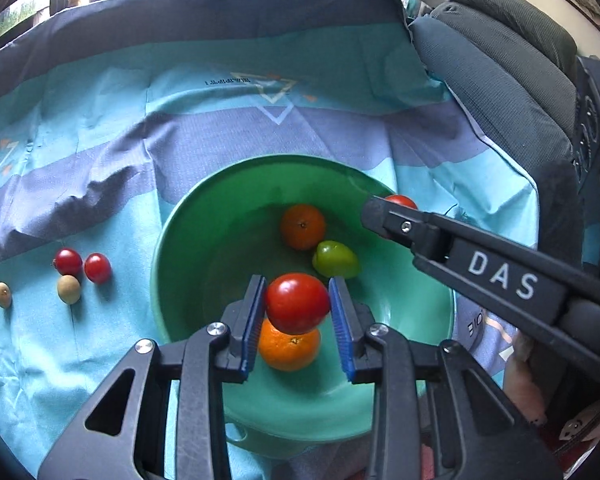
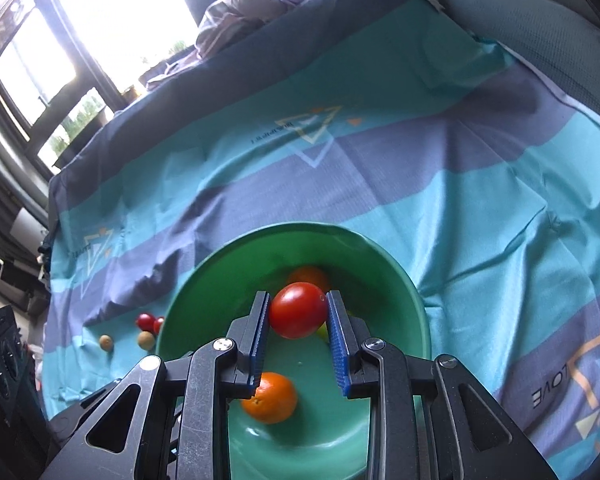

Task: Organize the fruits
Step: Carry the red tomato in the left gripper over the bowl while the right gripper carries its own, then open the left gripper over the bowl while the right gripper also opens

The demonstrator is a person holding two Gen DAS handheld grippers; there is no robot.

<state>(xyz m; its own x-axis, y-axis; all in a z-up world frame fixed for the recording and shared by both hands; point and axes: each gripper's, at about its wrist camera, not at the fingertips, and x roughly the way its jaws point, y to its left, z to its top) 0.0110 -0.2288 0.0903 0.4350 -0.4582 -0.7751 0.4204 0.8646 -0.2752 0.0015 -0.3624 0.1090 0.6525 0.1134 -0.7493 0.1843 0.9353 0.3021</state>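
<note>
Left gripper (image 1: 298, 304) is clamped on a red tomato (image 1: 297, 303); both blue pads touch its sides. The tomato is slightly oval, long axis running roughly across the jaws and tilted a little down to the right in the left wrist view. It hangs above the inside of the green bowl (image 1: 188, 216), directly over an orange (image 1: 290, 346) lying on the bowl floor with its stem dimple facing up.

Right gripper (image 2: 298, 312) is clamped on a second red tomato (image 2: 298, 311), pads pressed to both sides. Its long axis also runs across the jaws, with the right end raised; the small stem scar points toward the right pad. This tomato is held over the bowl (image 2: 188, 300) as well. In the left wrist view the right gripper (image 1: 383, 212) reaches in from the right above the bowl's far rim, with only the top of its tomato (image 1: 399, 201) showing.

Bowl contents: 2 oranges, the far one (image 1: 303, 227) near the back wall, and 1 green fruit (image 1: 335, 259) just beside it, narrow end pointing right.

On the striped cloth (image 1: 100, 140) left of the bowl: 2 small red fruits (image 1: 82, 264) side by side, 1 tan fruit (image 1: 68, 289) just below them, and 1 more tan fruit (image 1: 2, 295) further left.
</note>
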